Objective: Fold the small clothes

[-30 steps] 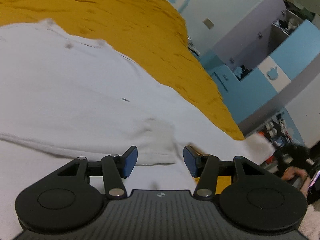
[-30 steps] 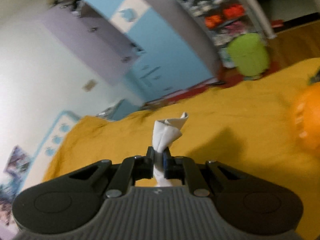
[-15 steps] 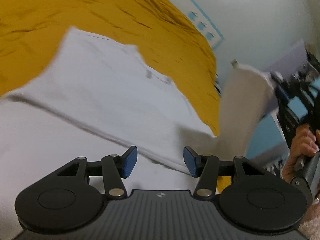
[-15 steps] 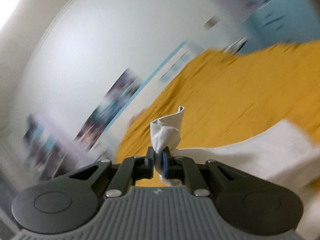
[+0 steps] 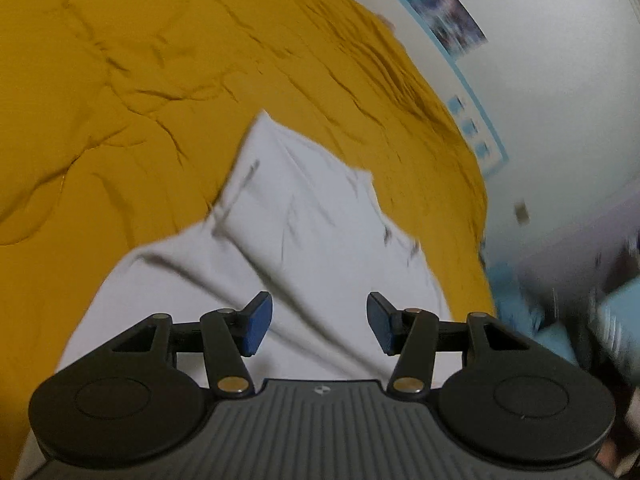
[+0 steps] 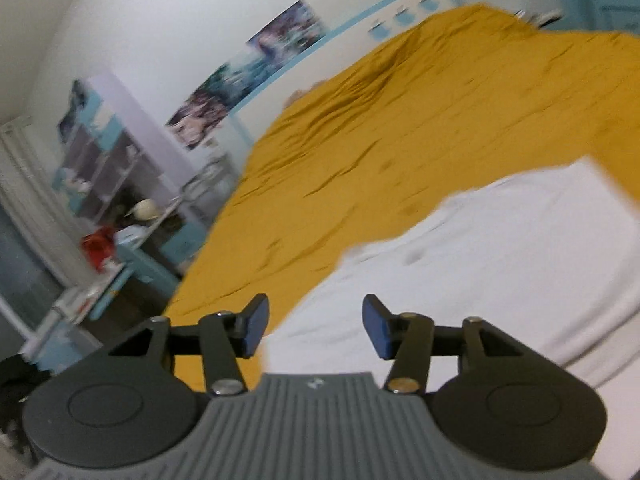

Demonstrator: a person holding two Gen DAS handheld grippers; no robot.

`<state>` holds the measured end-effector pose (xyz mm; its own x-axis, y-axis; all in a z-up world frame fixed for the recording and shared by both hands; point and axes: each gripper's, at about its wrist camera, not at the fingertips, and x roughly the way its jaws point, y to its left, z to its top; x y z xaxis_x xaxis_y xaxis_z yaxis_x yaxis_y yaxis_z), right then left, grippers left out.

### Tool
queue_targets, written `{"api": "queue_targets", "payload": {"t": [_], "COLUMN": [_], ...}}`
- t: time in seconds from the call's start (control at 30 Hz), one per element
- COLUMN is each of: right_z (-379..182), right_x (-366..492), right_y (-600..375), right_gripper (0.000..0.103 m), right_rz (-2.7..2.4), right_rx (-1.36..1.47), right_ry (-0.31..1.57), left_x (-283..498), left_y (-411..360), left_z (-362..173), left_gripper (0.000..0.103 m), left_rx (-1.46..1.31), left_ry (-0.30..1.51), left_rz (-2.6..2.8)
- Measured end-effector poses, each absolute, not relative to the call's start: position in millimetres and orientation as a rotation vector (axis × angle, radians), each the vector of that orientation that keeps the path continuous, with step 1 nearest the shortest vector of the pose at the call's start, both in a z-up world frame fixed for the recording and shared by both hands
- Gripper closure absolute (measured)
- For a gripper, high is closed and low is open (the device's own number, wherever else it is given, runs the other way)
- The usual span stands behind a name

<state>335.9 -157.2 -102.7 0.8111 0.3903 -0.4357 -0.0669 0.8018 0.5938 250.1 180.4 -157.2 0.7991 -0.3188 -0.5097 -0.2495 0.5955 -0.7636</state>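
White garment (image 5: pixel 320 248) on yellow bedspread (image 5: pixel 160 80), left gripper (image 5: pixel 319 322) jaws spread, right gripper (image 6: pixel 315 326) jaws opening, empty

No words, numbers or brand names can be read in either view. The only mark is a small pale emblem on the ribbed grey body of each gripper, at the top centre of the housing of the left gripper (image 5: pixel 319 324) and of the right gripper (image 6: pixel 314 325); it is too small to make out as letters. The posters (image 6: pixel 244 80) on the wall are blurred colour patches, with no legible print. The blue-edged strip (image 5: pixel 472 124) on the wall behind the bed carries small blue shapes, not text.
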Motion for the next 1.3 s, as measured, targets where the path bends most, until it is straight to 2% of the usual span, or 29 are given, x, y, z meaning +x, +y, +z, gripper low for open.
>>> {"api": "queue_targets", "payload": {"t": [0.07, 0.23, 0.4, 0.57, 0.63, 0.7, 0.77, 0.93, 0.97, 1.0, 1.03, 1.2, 1.3], "right_z": [-103.6, -129.4, -158.1, -184.5, -192.7, -202.3, -205.5, -210.3, -210.5, -211.4, -211.0, -192.9, -202.7], "right_x": [330.5, 305.3, 285.9, 309.9, 322.9, 332.7, 334.9, 337.8, 339.8, 342.0, 343.1, 330.7, 334.5], "right_y": [-195.9, -278.4, -295.6, -300.7, -298.2, -293.0, -282.4, -263.7, -263.1, -263.8, -265.3, -279.7, -284.9], "right_gripper": [0.046, 0.046, 0.046, 0.059, 0.061, 0.061, 0.061, 0.062, 0.067, 0.077, 0.103, 0.103, 0.103], "right_rz": [0.179, -0.018, -0.127, -0.138, -0.119, -0.094, -0.081, -0.041, -0.033, -0.027, -0.014, -0.051, -0.048], "right_rx": [0.522, 0.393, 0.089, -0.105, -0.135, -0.175, -0.212, -0.403, -0.414, -0.415, -0.408, -0.314, -0.311], "right_ry": [0.573, 0.620, 0.664, 0.705, 0.720, 0.747, 0.748, 0.671, 0.668, 0.670, 0.683, 0.633, 0.678], "left_x": [260.7, 289.0, 297.1, 299.9, 302.5, 302.5, 303.0, 302.3, 302.5, 302.2, 301.3, 284.8, 284.5], "left_y": [184.1, 185.3, 184.9, 187.7, 187.2, 185.2, 184.6, 184.1, 183.5, 183.1, 182.5, 177.4, 173.4], "left_z": [-163.1, -185.2, -198.4, -203.7, -205.1, -204.1, -205.3, -205.5, -204.5, -203.5, -201.5, -180.4, -186.8], "left_gripper": [0.042, 0.042, 0.042, 0.043, 0.048, 0.062, 0.069, 0.075, 0.081, 0.088, 0.093, 0.095, 0.095], "left_rx": [-1.003, -1.065, -1.049, -1.074, -1.070, -1.063, -1.063, -1.050, -1.046, -1.041, -1.026, -0.922, -0.873], "left_ry": [0.648, 0.716, 0.743, 0.722, 0.712, 0.703, 0.704, 0.703, 0.701, 0.698, 0.696, 0.633, 0.697], "left_rz": [-0.036, 0.032, 0.103, 0.125, 0.112, 0.100, 0.090, 0.092, 0.089, 0.086, 0.083, 0.028, 0.049]}}
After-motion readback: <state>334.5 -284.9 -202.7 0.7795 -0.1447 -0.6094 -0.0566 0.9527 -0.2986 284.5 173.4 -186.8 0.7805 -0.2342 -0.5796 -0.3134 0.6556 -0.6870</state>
